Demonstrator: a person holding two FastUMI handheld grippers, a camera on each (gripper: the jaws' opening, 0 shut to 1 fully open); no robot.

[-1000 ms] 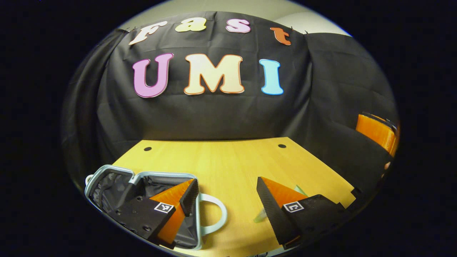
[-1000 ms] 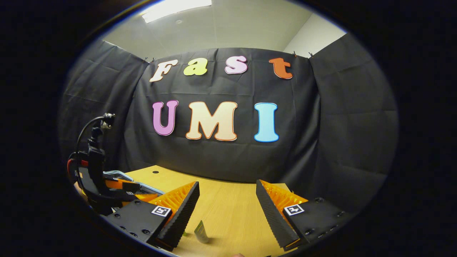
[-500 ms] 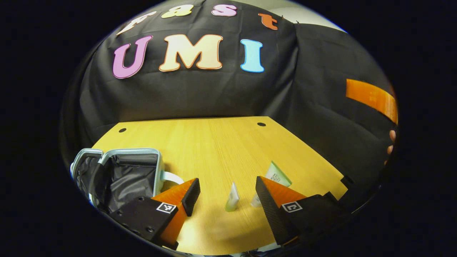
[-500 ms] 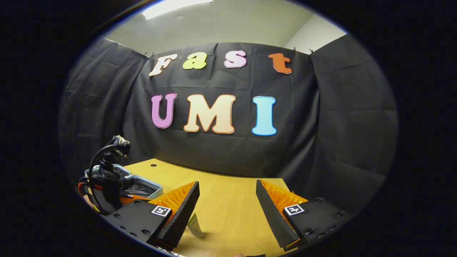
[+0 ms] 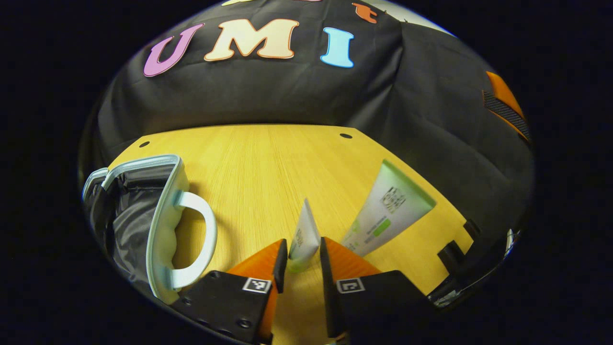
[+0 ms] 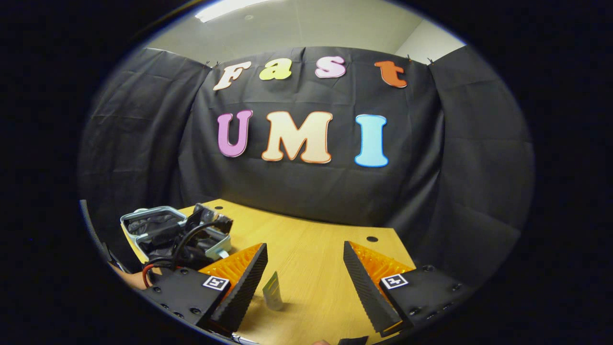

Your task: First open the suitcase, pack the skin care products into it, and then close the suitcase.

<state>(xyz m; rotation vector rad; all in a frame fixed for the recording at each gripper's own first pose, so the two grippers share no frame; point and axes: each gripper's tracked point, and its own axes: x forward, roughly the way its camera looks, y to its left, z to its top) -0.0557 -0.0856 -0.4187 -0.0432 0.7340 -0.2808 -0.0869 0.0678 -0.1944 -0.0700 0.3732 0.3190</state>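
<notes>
Closing around a small tube (image 5: 304,235) standing on the wooden surface (image 5: 268,163), the left gripper (image 5: 300,258) has its fingers narrowed beside it, contact seemingly made but hard to confirm. A larger tube (image 5: 389,211) lies just right; the open suitcase (image 5: 143,211) sits left. The right gripper (image 6: 305,282) hovers, fingers apart.

A staged recording booth inside an office-like room: black cloth walls (image 6: 143,143) enclose a light wooden tabletop (image 5: 268,167), beneath a plain ceiling with a fluorescent panel (image 6: 230,8).
</notes>
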